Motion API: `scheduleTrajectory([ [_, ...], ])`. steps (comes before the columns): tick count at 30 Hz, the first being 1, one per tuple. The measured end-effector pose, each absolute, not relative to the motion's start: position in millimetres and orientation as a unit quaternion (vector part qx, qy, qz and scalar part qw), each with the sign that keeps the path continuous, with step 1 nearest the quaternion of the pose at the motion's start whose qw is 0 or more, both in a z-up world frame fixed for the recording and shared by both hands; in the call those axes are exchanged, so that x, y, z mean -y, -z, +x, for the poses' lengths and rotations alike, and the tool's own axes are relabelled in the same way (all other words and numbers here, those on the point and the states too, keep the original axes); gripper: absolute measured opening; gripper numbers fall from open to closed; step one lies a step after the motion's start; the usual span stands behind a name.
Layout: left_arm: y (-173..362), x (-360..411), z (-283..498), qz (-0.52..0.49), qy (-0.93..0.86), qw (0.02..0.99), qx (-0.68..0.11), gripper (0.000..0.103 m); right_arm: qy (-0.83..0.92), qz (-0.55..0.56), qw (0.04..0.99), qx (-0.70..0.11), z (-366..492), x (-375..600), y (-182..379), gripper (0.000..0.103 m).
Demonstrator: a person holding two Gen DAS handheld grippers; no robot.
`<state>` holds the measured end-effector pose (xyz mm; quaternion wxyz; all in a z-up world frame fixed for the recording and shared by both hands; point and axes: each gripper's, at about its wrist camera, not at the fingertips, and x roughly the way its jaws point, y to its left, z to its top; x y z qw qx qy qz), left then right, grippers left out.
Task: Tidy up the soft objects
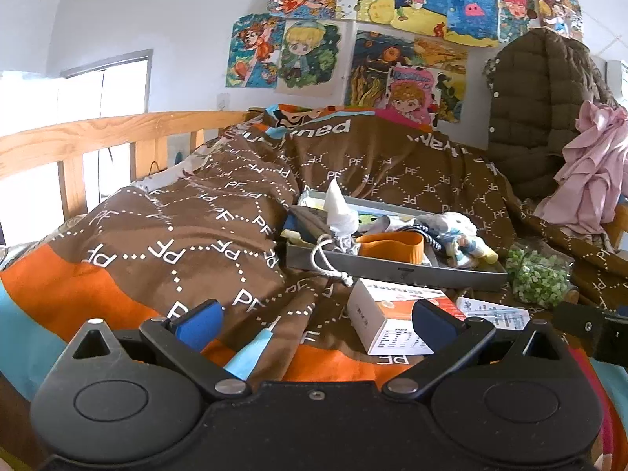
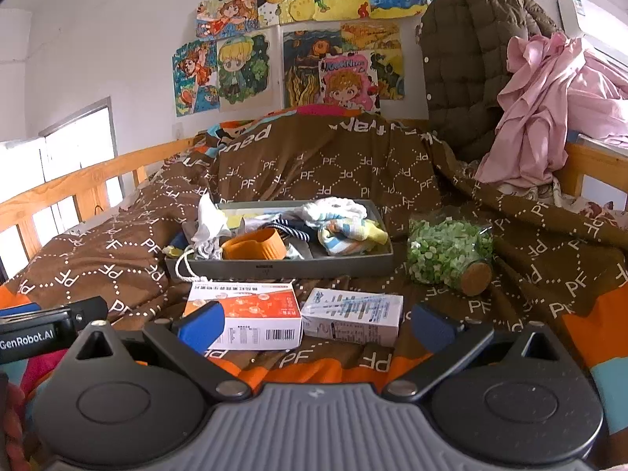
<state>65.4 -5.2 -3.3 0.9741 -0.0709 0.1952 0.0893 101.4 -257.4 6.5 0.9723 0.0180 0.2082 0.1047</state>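
Nearest us, right gripper [image 2: 316, 327] hanging wide open, holding nothing, over brown quilt [image 2: 117, 259]; left gripper [image 1: 316, 324] likewise spread, empty; orange-white box [image 2: 243, 316] and pale blue box [image 2: 353, 316] lying side by side just ahead of our right fingers; grey tray [image 2: 282, 267] sitting behind them, carrying soft things: orange band [image 2: 255, 245], striped socks [image 2: 345, 235], white tissue [image 2: 210, 218]; jar of green bits [image 2: 447, 251] lying tipped beside tray.
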Motion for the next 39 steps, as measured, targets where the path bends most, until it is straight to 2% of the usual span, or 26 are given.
scheduleTrajectory([
  [39,8,9,71,-0.060,-0.097,0.971,-0.212,0.102,-0.114,0.012,0.961,-0.254,118,254,3,0.103],
])
